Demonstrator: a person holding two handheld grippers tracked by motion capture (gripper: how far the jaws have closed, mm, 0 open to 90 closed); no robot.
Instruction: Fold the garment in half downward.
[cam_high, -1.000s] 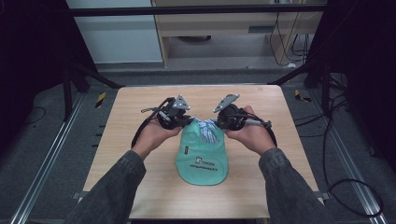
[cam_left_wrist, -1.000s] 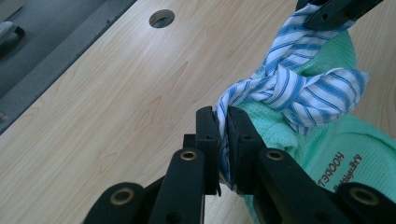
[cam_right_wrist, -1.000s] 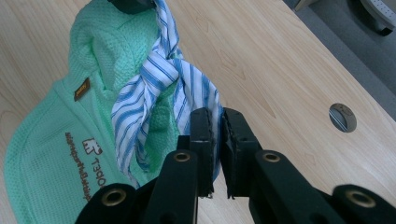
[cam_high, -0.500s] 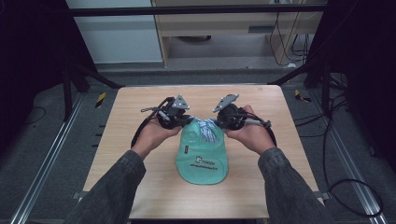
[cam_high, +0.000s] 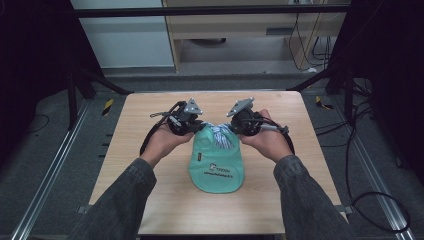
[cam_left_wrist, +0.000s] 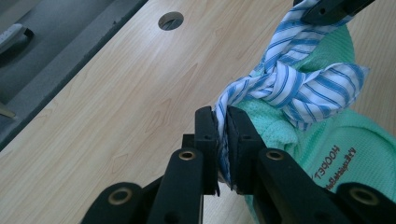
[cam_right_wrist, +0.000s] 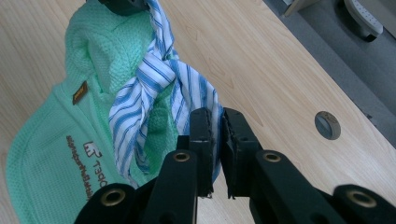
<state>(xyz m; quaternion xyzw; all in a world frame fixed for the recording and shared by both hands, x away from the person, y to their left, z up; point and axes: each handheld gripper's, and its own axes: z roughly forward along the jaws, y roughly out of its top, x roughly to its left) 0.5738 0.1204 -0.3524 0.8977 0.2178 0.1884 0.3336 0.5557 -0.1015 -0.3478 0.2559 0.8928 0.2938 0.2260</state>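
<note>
Two grippers met over the far end of a green mesh bag (cam_high: 216, 165) that lay flat on the wooden table (cam_high: 150, 200), near its middle, with its printed lettering facing up. From the bottom of the high view the person's sleeved forearms came in, one on each side of the bag. At the bag's gathered mouth sat a blue-and-white striped cloth strip (cam_high: 220, 136), tied into a knot there, with one end running out to each side. The left gripper (cam_left_wrist: 223, 135) was clenched on one end of the strip, the cloth pinched flat between its black jaws just beside the knot. The right gripper (cam_right_wrist: 218, 140) was likewise clamped on the other end, the striped fabric caught between its jaws and hanging slack toward the green mesh. A round hole (cam_left_wrist: 170, 20) showed in the tabletop, well apart from the bag.
</note>
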